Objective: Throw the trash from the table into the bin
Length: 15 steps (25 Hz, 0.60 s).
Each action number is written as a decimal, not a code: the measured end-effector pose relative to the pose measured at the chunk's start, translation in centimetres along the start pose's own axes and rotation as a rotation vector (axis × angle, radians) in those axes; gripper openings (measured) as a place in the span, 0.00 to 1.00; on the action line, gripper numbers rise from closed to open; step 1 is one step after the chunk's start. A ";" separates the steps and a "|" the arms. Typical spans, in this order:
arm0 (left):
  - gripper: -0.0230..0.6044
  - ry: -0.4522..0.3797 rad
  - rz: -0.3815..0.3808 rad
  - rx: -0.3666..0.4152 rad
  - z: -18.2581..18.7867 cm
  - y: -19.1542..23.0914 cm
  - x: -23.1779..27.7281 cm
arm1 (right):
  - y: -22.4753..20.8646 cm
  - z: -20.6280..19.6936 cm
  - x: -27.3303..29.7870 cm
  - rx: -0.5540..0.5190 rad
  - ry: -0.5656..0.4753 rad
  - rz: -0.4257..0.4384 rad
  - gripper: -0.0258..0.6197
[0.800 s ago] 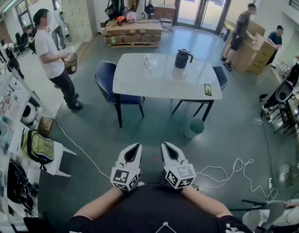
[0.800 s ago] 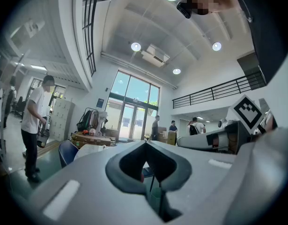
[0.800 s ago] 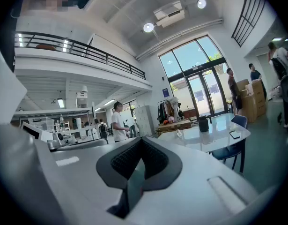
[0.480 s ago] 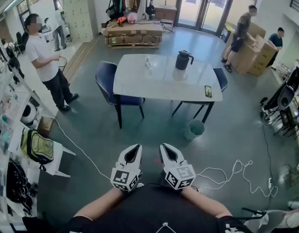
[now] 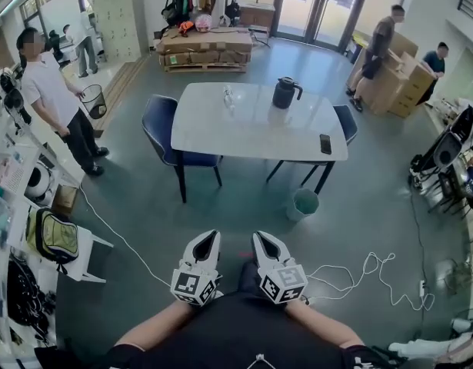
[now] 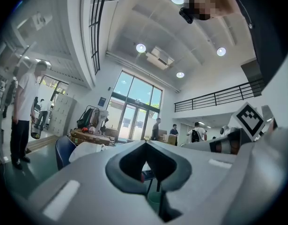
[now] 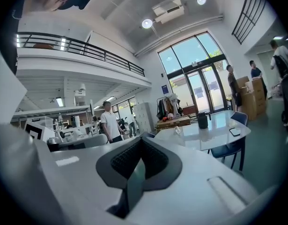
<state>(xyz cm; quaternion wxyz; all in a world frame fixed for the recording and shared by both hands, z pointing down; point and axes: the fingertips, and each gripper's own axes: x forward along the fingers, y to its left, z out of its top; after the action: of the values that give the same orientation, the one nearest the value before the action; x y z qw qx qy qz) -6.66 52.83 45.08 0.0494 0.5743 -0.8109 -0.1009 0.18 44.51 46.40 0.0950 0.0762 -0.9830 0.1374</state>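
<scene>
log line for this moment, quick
left gripper shut, empty | right gripper shut, empty | trash on table | bin on floor by table

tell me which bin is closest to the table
The pale green round bin by the white table's right legs; the black wire-mesh basket is far left, by the person in white.

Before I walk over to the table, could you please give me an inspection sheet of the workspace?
Surface: white table, glossy top.
Job's things: small clear item on the table's far side; green bin on the floor beside its near right leg.
Clutter: black jug and phone on the table.
Grippers: left gripper and right gripper both shut, empty, close to the body.
Cables: white cable looped on the floor, right.
Surroundings: blue chair at the table; person holding a mesh basket, left.
</scene>
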 end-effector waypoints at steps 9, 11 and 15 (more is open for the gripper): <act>0.04 0.060 0.046 -0.023 -1.2 5.4 10.0 | -7.1 1.9 8.8 0.045 0.014 0.007 0.08; 0.04 0.075 0.060 -0.019 -1.1 7.0 13.1 | -8.8 3.4 11.8 0.043 0.010 0.030 0.08; 0.04 0.085 0.099 -0.031 0.1 9.5 21.0 | -13.6 7.5 17.0 0.025 0.000 0.076 0.08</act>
<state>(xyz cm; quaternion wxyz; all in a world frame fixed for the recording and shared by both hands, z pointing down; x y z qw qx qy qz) -22.43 36.13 46.30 0.0977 0.5366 -0.8337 -0.0863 -15.16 27.32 46.31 0.0885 0.0400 -0.9834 0.1530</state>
